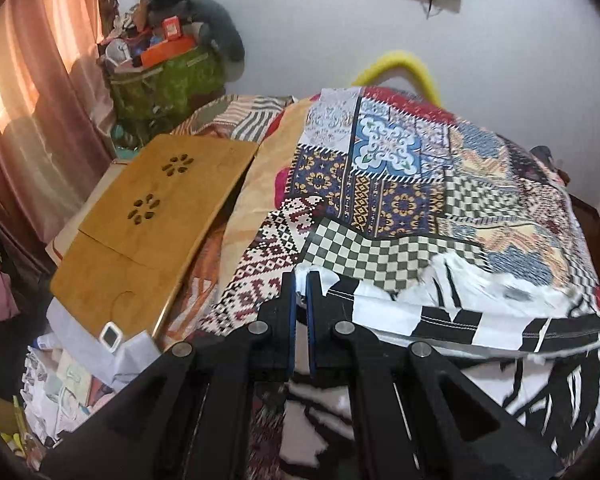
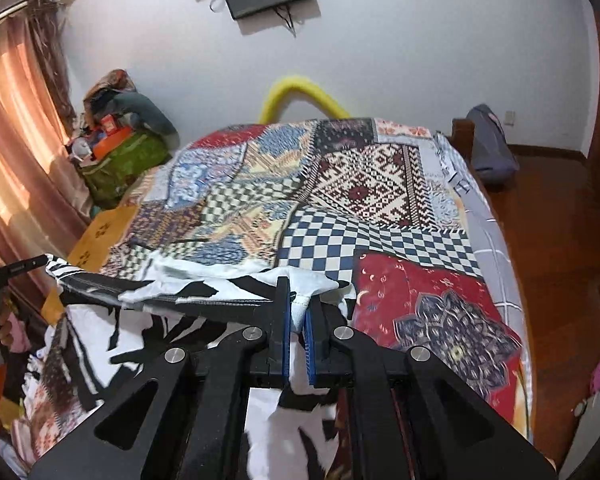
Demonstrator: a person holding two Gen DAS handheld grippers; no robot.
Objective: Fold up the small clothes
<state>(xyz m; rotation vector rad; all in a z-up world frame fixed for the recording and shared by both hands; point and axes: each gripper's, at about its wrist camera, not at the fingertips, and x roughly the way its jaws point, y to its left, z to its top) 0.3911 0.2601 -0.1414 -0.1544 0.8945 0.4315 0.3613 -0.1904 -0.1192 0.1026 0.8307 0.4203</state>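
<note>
Both jaws, left gripper [image 1: 301,280] and right gripper [image 2: 297,286], clamped on black-and-white garment [image 1: 440,312], lifted over quilt [image 2: 380,184].

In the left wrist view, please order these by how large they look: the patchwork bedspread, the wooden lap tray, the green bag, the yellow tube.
1. patchwork bedspread
2. wooden lap tray
3. green bag
4. yellow tube, partly hidden

The tray's nearness may exaggerate it.
</note>
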